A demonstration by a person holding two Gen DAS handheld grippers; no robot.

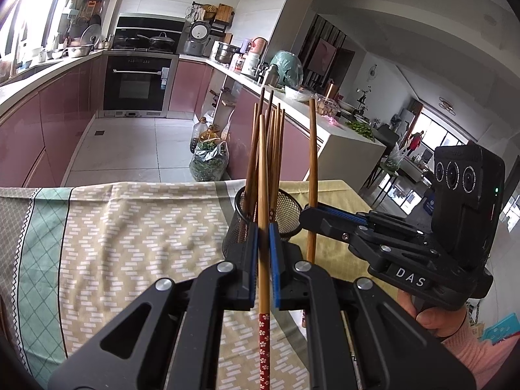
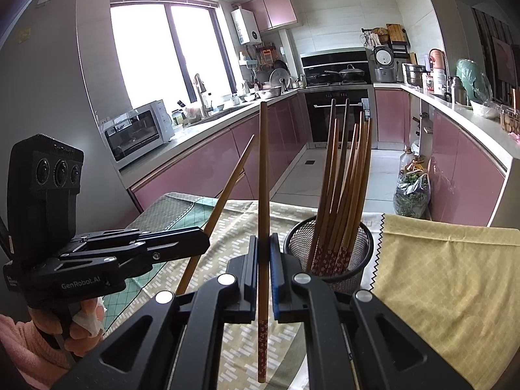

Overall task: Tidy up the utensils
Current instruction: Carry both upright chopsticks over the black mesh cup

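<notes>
The left gripper (image 1: 263, 253) is clenched on one upright chopstick (image 1: 264, 195); the right gripper (image 2: 264, 269) clamps another (image 2: 263, 195). The mesh holder (image 2: 328, 247), right of centre on the tabletop (image 2: 448, 276), stands just beyond both, nearer the right.

The right tool (image 1: 307, 214) reads "DAS"; the left tool (image 2: 208, 243) reads "GenRobot.AI".
</notes>
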